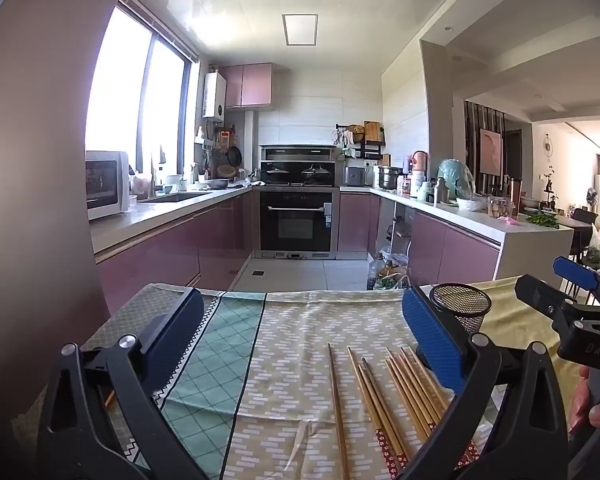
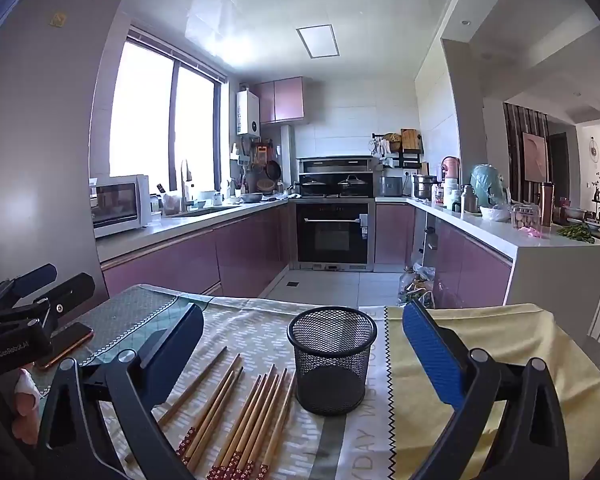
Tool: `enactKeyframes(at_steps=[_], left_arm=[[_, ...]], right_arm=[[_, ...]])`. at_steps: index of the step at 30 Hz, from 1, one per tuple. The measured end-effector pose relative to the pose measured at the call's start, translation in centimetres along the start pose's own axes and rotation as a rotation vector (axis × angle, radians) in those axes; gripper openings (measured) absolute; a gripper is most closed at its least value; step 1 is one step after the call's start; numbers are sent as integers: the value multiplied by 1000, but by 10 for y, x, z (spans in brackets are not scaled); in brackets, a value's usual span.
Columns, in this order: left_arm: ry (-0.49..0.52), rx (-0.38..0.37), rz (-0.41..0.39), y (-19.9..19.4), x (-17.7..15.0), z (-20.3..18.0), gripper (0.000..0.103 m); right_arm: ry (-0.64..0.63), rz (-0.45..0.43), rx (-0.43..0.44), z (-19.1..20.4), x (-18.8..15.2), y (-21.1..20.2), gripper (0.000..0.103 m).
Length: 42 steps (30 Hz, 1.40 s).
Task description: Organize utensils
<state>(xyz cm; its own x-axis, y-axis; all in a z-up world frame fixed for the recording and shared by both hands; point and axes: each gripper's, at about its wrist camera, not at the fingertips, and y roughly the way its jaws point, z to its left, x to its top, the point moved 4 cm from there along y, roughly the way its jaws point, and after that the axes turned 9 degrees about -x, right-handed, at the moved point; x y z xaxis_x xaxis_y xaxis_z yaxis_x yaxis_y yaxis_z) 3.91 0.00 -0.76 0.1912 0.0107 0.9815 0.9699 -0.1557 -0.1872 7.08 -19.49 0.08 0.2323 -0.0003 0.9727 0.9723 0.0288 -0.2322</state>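
Observation:
Several wooden chopsticks (image 1: pixel 396 396) with red patterned ends lie side by side on the tablecloth; they also show in the right wrist view (image 2: pixel 244 412). A black mesh holder (image 2: pixel 332 358) stands upright and empty just right of them, also seen in the left wrist view (image 1: pixel 462 308). My left gripper (image 1: pixel 300 334) is open and empty above the cloth, left of the chopsticks. My right gripper (image 2: pixel 302 344) is open and empty, with the holder between its fingers' line of sight.
A patterned tablecloth (image 1: pixel 284 344) covers the table (image 2: pixel 480 360). A phone (image 2: pixel 66 344) lies at the table's left. Beyond the far edge are the kitchen floor, purple cabinets and an oven (image 1: pixel 296 224). A fridge wall (image 1: pixel 32 160) stands at left.

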Motion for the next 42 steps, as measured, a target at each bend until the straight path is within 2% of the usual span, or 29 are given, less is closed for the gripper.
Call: enactKeyframes(at_steps=[2, 8, 10, 20, 42], left_arm=[[12, 8, 2, 0, 0, 0, 98], [3, 3, 0, 5, 2, -4, 98], [1, -1, -6, 5, 2, -5, 98], [6, -17, -34, -6, 2, -6, 98], [2, -28, -42, -5, 3, -10, 98]], right_arm=[[-27, 32, 4, 3, -1, 1, 97], [-22, 21, 4, 6, -1, 7, 97], [-18, -9, -3, 4, 2, -8, 97], [-19, -27, -14, 5, -4, -13, 97], [-4, -17, -10, 3, -5, -12, 97]])
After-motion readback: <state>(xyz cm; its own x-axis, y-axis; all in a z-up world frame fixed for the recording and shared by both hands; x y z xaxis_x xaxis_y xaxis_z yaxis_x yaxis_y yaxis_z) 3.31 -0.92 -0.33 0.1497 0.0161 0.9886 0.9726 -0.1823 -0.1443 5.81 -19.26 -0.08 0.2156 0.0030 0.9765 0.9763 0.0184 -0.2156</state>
